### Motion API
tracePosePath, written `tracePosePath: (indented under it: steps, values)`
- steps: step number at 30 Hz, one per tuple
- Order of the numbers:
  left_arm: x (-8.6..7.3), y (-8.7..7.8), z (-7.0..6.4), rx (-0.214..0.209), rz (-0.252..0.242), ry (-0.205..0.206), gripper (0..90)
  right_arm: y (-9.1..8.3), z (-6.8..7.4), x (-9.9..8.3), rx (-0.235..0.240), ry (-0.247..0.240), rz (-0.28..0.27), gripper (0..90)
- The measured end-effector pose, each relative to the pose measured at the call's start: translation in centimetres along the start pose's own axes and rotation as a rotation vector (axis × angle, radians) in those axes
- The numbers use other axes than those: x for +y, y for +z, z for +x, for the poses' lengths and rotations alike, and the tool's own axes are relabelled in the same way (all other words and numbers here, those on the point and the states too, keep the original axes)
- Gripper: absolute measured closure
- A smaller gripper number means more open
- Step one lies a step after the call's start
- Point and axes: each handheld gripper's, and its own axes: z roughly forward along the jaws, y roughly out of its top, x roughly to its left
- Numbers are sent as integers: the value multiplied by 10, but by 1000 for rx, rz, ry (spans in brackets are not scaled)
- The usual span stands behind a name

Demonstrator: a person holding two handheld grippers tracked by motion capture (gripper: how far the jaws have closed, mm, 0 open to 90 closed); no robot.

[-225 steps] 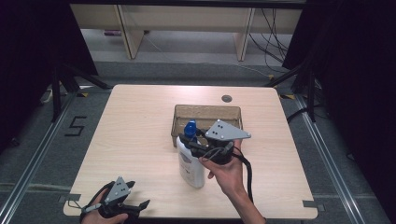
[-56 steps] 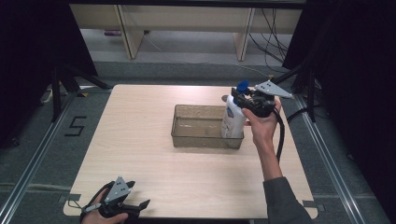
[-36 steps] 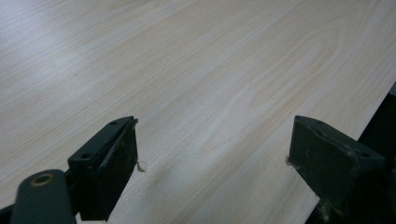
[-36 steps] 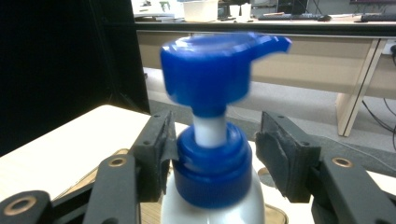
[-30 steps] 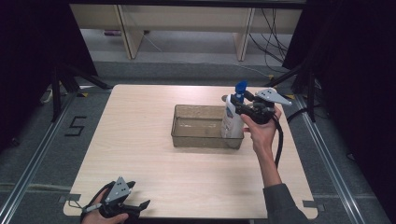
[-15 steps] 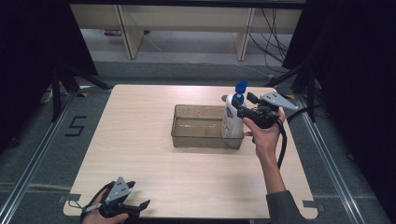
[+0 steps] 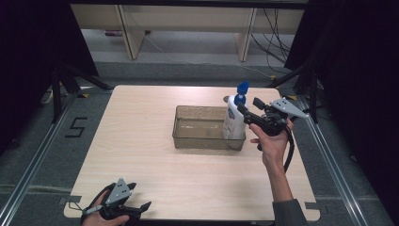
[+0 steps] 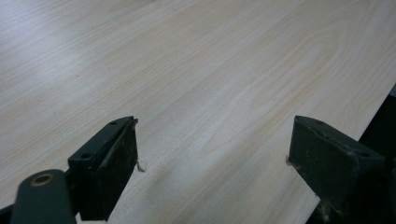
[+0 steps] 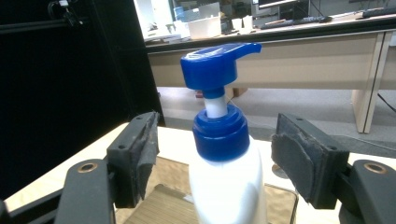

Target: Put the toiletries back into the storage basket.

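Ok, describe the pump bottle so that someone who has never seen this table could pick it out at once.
On the pale wooden table sits a clear rectangular bin, right of centre. The pump bottle stands upright at the bin's right end, between the open jaws of the right gripper. It is the only white thing there, with a blue collar and blue pump head.

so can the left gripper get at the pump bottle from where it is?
Probably not without a long move. The left gripper sits open at the table's near-left edge; the pump bottle stands upright at the far right, between the right gripper's open jaws.
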Motion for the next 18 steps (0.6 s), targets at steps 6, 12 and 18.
tracePosePath:
  steps: [6,12,18]
  values:
    - [0,0,0,7,-3,3,151,-3,3,-3,-7,6,11,314]
    - [0,0,0,1,-7,1,151,-4,4,-6,3,11,22,311]
    - [0,0,0,3,-5,1,151,-7,4,-8,2,14,31,309]
